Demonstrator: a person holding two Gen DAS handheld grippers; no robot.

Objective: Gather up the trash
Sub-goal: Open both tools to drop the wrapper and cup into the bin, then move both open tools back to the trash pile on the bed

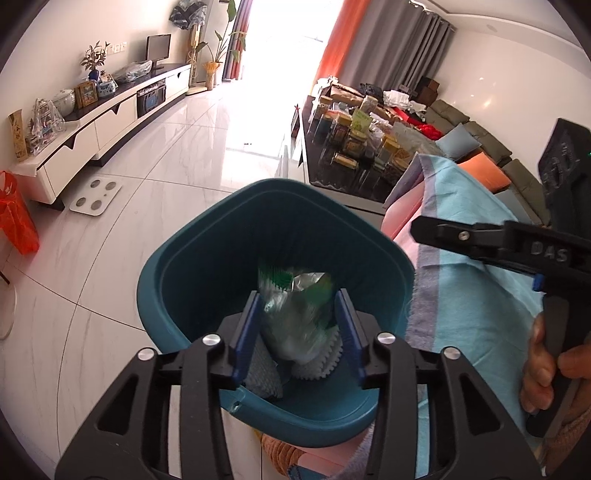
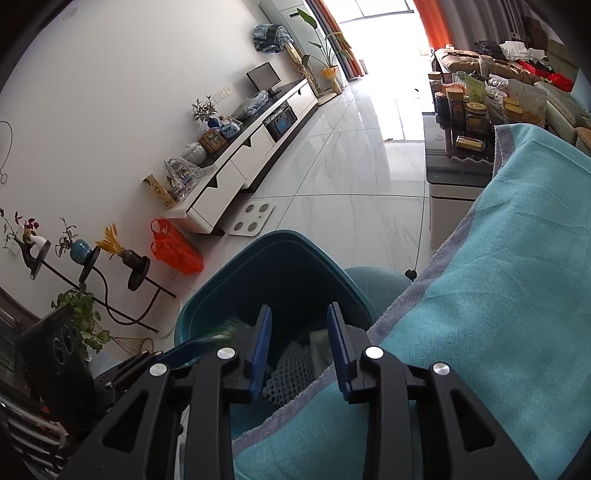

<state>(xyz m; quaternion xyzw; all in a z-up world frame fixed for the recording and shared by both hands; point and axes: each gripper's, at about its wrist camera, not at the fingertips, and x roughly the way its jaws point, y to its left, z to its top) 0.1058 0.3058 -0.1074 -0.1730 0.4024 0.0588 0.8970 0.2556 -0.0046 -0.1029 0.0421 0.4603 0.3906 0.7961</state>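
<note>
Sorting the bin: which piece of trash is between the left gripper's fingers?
The green-and-silver wrapper, blurred; the white foam net lies lower in the bin.

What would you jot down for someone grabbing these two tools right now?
Left tool: open over the teal bin; a blurred green-and-silver wrapper sits between its pads, apparently dropping in.
Right tool: open, empty, above the same bin beside the blue cloth.
Done: wrappers and white foam netting lie in the bin.
Left: no other trash shows in these views; look around for more.

Window (image 1: 280,33) glare overexposed; fisheye edges warped; wrapper (image 1: 295,314) seemingly motion-blurred.
</note>
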